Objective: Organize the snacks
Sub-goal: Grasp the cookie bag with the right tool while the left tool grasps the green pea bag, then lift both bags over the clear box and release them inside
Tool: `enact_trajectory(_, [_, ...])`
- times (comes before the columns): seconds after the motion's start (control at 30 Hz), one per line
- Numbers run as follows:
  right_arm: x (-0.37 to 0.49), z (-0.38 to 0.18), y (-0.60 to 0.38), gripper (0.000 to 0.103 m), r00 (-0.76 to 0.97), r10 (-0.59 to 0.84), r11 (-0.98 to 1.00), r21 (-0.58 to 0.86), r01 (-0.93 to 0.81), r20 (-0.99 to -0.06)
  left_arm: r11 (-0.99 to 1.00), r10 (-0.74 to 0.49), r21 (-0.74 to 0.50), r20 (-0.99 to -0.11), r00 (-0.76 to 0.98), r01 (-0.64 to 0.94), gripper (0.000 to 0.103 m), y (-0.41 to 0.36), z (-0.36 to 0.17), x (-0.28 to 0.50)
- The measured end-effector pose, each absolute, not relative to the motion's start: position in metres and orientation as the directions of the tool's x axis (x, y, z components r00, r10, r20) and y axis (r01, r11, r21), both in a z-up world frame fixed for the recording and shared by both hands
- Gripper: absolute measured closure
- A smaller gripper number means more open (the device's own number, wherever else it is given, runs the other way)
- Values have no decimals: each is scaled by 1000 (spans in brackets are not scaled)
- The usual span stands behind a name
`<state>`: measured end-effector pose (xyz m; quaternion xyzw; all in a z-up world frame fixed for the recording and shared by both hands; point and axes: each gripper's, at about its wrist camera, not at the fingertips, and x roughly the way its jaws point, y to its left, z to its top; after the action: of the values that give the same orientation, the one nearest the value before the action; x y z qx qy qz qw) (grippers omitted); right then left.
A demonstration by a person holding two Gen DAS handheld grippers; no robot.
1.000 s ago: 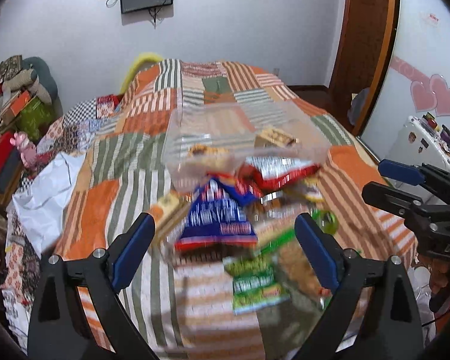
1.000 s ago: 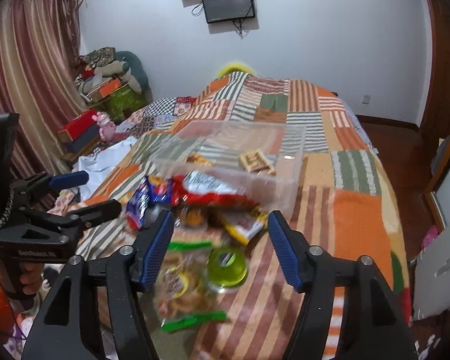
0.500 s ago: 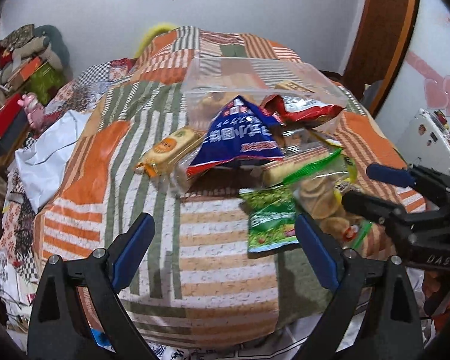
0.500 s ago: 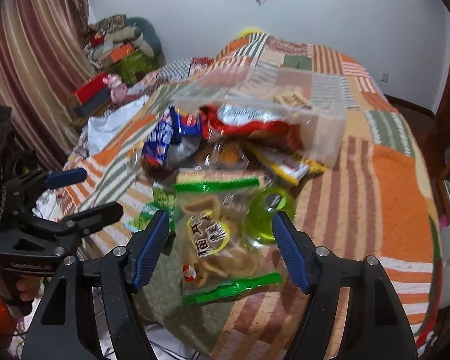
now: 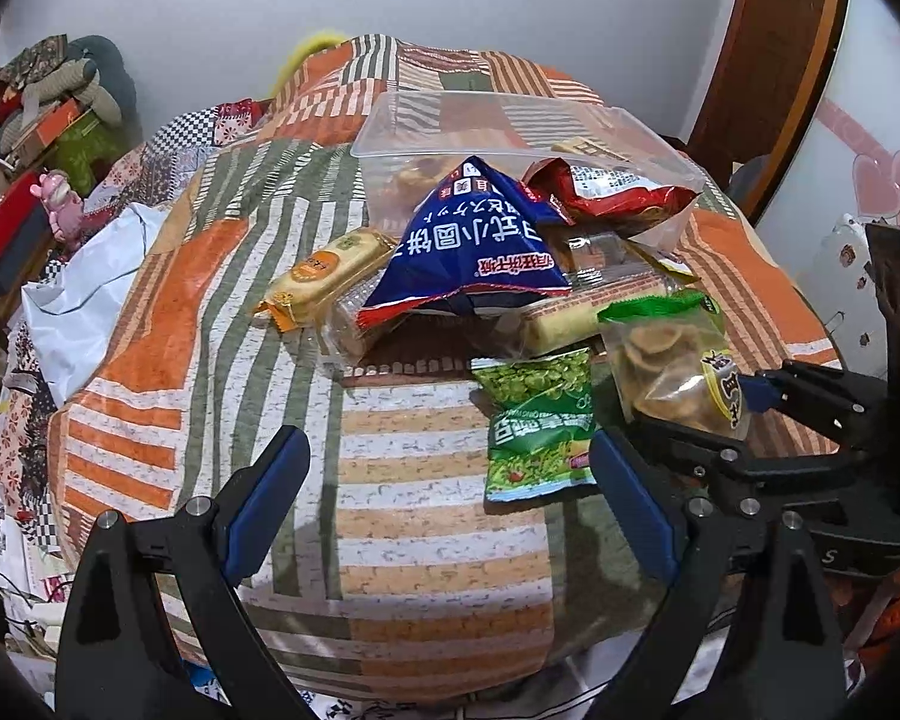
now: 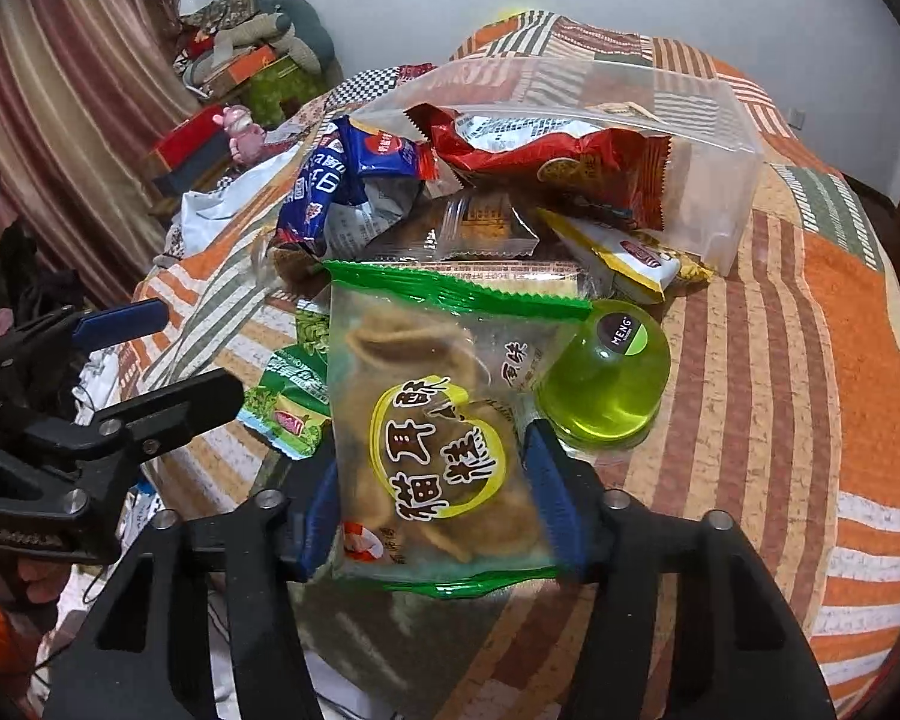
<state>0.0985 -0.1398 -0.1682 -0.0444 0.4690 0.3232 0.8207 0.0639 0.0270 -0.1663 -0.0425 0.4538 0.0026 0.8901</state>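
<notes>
A pile of snack packs lies on the patchwork bed in front of a clear plastic bin. My right gripper has its jaws around a clear green-edged bag of brown crisps, with the blue pads against both its sides. My left gripper is open and empty, low over the striped quilt, short of a green pea packet. A blue bag, a red bag leaning into the bin, and an orange biscuit pack lie further on.
A green jelly cup sits right of the held bag. The bed's near edge drops off just below both grippers. White cloth and clutter lie at the left. A wooden door stands at the far right.
Both grippers have dropped lower and closer to the pile. My right gripper has moved onto the crisp bag and narrowed its jaws around it. The left gripper stays open.
</notes>
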Motion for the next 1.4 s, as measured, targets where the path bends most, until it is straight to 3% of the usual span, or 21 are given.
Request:
enact_trajectory(0.53, [95,-127,-172,54,474,494,821,210,-531,-729,991,-104,-133,-824,556,-11,8,7,-186,88])
enact_trajectory(0.73, [99,-127,-178,53,482,493,831,228,-508,-725,986,-140,-167,-840,525,-5,32,3,-202,99])
enact_trajectory(0.83, [100,-127,-180,53,480,493,833,235,-500,-725,986,-148,-168,-829,539,13,54,4,-202,95])
enact_trajectory(1.1, [102,-123,-183,53,482,502,832,249,-496,-718,986,-141,-164,-813,566,10,55,10,-188,80])
enact_trajectory(1.4, [107,-107,-187,53,511,507,832,240,-500,-694,985,-150,-168,-736,661,36,55,13,-143,75])
